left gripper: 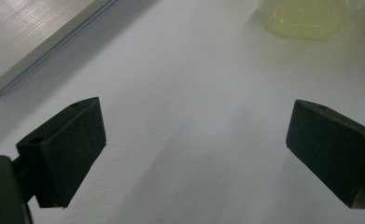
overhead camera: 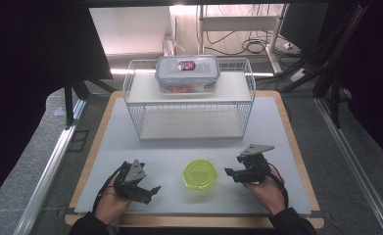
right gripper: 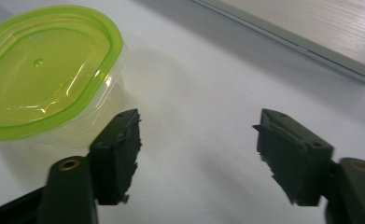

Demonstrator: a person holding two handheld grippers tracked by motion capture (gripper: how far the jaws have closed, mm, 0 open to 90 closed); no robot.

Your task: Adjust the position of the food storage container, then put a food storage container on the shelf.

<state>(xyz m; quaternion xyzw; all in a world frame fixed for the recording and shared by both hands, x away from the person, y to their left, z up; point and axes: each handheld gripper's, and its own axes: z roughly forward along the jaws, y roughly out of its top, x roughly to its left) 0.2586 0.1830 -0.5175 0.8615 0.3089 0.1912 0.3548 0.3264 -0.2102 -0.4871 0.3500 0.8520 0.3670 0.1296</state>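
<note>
two containers sit on the bench. the nearer one is a small round tub with a green lid, standing upright on the pale mat close to the front edge, between the two hands. its lid is on, and through the see-through green plastic i can make out nothing inside; the clear wall below the lid looks pale and bare in the right gripper view.

farther back a white wire basket stands on the mat, open towards the front, with a flat shelf across its top. on that shelf rests a clear box with a blue-rimmed lid and a label on top. something orange-red lies inside it, but it is too small to tell what.

the right tool is just beside the green-lidded tub, on its right, not touching it. its jaws stand well apart with only bare mat between them, and one jaw is close to the tub's wall in its own view.

the left tool rests in the other hand near the front left of the mat, well apart from the tub. its jaws are spread wide, and nothing is between them but mat; the tub's pale edge shows far off at the top of that view.
</note>
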